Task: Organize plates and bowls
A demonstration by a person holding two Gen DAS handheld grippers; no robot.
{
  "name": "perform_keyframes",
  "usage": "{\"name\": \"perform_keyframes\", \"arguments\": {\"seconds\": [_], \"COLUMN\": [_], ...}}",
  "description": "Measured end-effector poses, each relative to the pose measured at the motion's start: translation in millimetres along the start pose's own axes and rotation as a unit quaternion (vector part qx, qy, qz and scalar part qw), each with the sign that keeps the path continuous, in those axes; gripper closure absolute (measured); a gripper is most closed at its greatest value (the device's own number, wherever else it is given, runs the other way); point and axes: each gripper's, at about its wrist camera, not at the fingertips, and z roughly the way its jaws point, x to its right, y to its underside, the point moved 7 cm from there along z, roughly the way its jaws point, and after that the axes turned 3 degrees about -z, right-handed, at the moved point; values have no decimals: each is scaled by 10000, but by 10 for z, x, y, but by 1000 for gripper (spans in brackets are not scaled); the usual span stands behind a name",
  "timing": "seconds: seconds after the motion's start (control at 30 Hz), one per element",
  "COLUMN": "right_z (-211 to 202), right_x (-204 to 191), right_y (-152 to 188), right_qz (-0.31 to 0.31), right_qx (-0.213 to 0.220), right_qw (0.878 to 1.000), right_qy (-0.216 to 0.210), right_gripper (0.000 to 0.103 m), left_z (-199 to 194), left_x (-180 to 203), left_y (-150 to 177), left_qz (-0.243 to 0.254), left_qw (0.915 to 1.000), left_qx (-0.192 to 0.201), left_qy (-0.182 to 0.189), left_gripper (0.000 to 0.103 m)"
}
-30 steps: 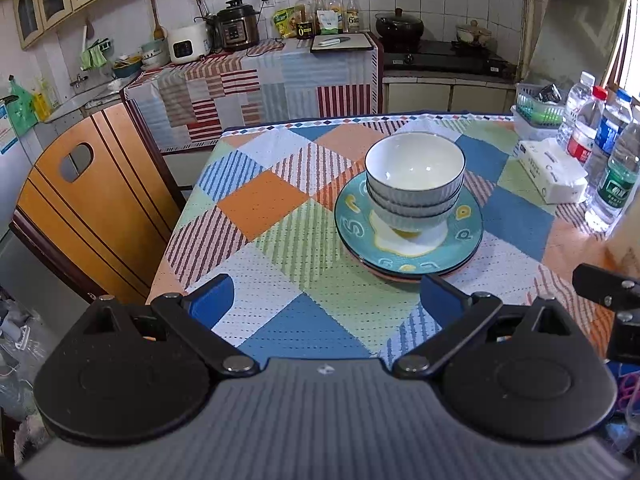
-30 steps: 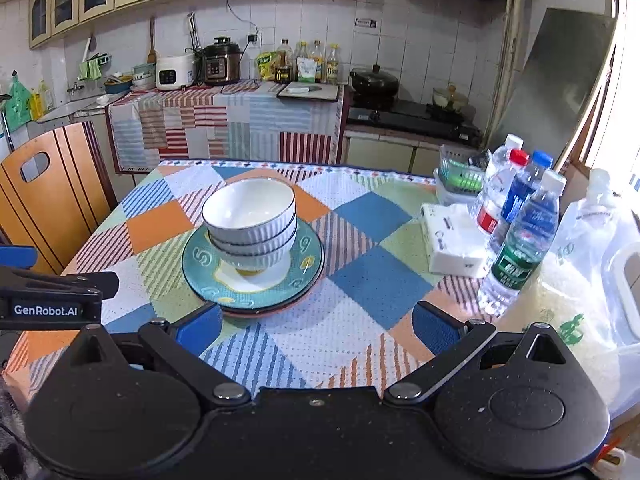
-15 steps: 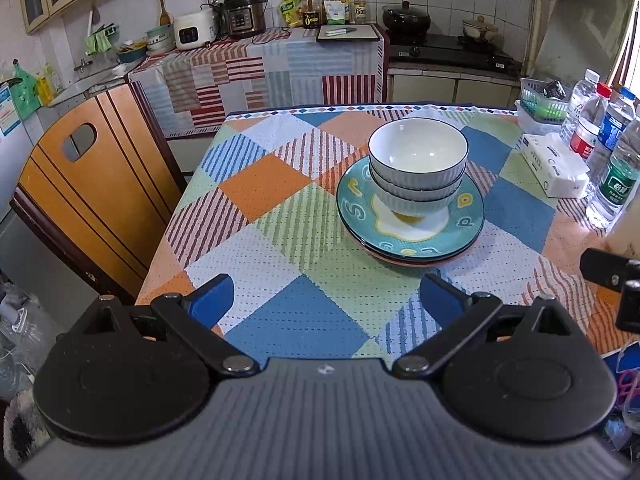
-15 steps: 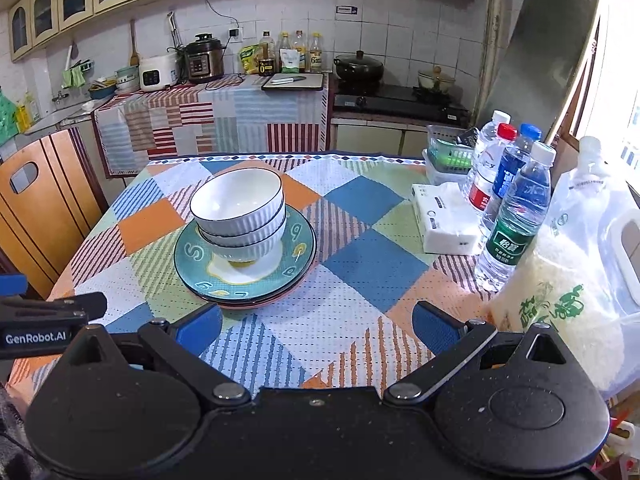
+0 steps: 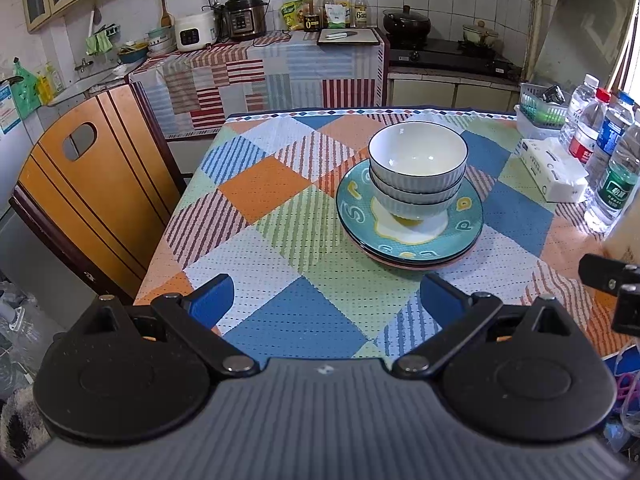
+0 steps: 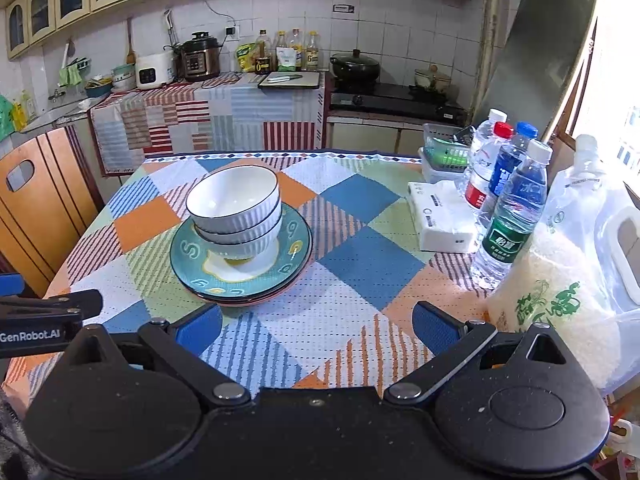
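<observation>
while both tools hang over the near edge of the table, nothing sits between their fingers. the left gripper (image 5: 324, 298) has its blue-padded fingers spread wide apart above the patchwork tablecloth in blue, orange and green checks (image 5: 280, 208), holding nothing. the right gripper (image 6: 316, 328) is the same, jaws wide and empty, over the near right part of the cloth; a black bar of the left tool with white lettering pokes in at the left edge of the right wrist view.

near the middle of the table stands the stack of three white ribbed ceramic bowls with dark rims (image 5: 418, 172), nested one in another and leaning a little. they rest on the teal round plate with a yellow and white pattern (image 5: 460, 220), which lies on more plates, the lowest showing a pinkish edge. the bowls and plates sit well ahead of both grippers, touching neither.

to the right of the plates lies a white soft pack of tissues (image 6: 440, 216), and just beyond it a cluster of clear plastic water bottles (image 6: 512, 208) beside a large clear bag of white rice (image 6: 560, 300). a wooden orange-brown chair with a cut-out handle (image 5: 88, 184) stands against the table's left side.
</observation>
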Motion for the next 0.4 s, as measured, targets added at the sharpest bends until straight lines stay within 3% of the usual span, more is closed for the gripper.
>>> {"name": "perform_keyframes", "arguments": {"seconds": [0.4], "right_z": [4], "right_x": [-24], "right_y": [29], "right_qz": [-77], "right_qx": [-42], "right_qw": [9999], "right_qy": [-83], "right_gripper": [0], "left_z": [-7], "left_x": [23], "left_y": [-1], "left_qz": [125], "left_qw": [9999], "left_qx": [5], "left_qy": [44], "left_gripper": [2]}}
